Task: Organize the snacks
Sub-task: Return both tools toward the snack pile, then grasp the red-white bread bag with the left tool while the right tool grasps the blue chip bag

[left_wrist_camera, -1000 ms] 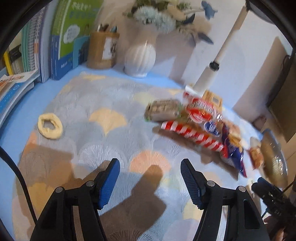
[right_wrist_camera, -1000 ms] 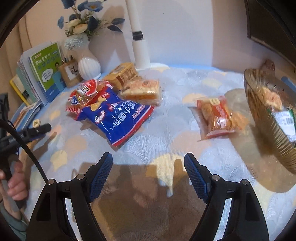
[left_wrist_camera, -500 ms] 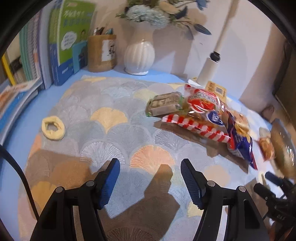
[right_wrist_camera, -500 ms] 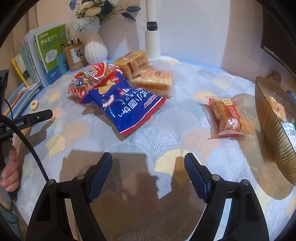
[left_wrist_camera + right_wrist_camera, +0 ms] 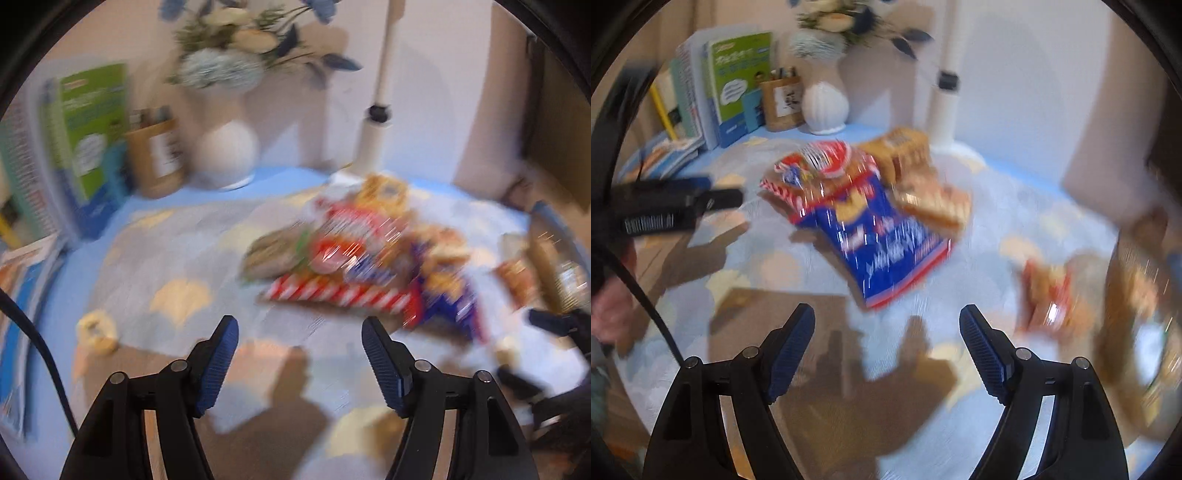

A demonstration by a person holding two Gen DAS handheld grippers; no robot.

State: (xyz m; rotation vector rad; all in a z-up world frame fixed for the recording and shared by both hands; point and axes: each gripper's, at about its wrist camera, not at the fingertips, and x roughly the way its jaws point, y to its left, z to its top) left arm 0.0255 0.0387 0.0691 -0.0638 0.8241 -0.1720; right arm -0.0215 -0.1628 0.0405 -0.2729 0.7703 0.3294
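Since a moment ago you lifted and rolled both tools, so both views blur now. Your left gripper and right gripper are widening, nothing between them. The blue chip bag and the other snacks are still ungrasped.

The left tool is showing black angular arms, silver pivot screws and blue ribbed pads, with a black cable trailing at its side. The right tool is wearing the same black frame, round screws and blue ridged pads; white lettering is marking the left tool's body.
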